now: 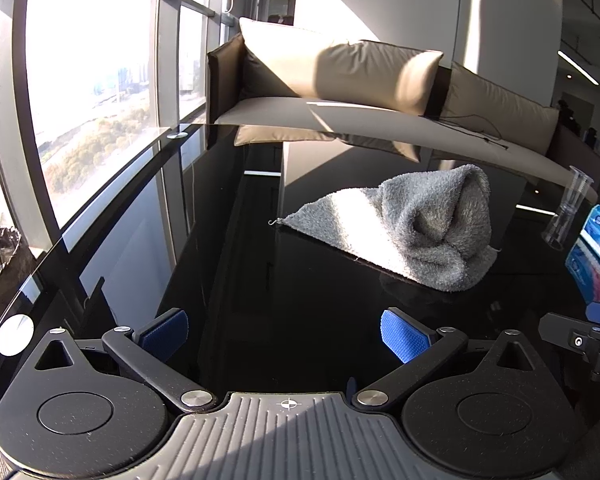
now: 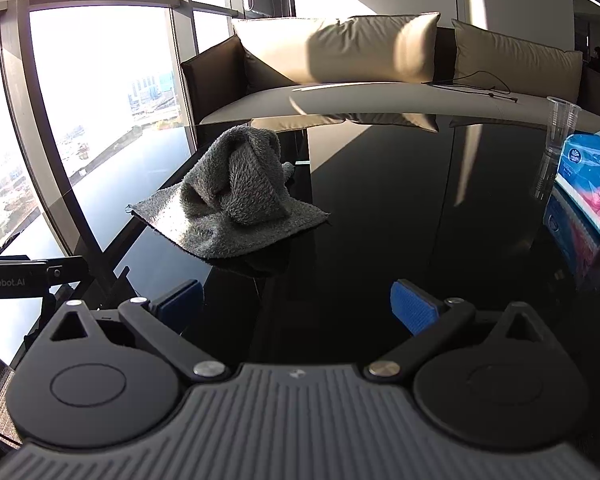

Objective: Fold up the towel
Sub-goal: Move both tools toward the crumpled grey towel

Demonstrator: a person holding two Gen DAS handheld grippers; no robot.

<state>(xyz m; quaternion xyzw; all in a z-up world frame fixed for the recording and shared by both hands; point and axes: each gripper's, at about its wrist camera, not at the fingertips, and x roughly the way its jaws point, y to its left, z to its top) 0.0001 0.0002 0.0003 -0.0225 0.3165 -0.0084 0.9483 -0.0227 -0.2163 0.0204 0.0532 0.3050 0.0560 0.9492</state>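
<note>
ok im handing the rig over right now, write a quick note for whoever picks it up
Left gripper: open, empty, above the black table, short of the towel.
Right gripper: open, empty, also short of it.
Grey towel: crumpled in a heap on the table, one corner lying flat. Plastic cup and tissue box stand to its right.
Done: nothing yet.
Left: spread the towel flat, then fold it.

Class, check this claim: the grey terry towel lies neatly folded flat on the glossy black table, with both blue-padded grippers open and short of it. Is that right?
One detail is wrong: the grey terry towel is not folded flat; it sits crumpled in a peaked heap, as the right wrist view shows. It does lie on the glossy black table, and the left gripper and right gripper are open, short of it.
</note>
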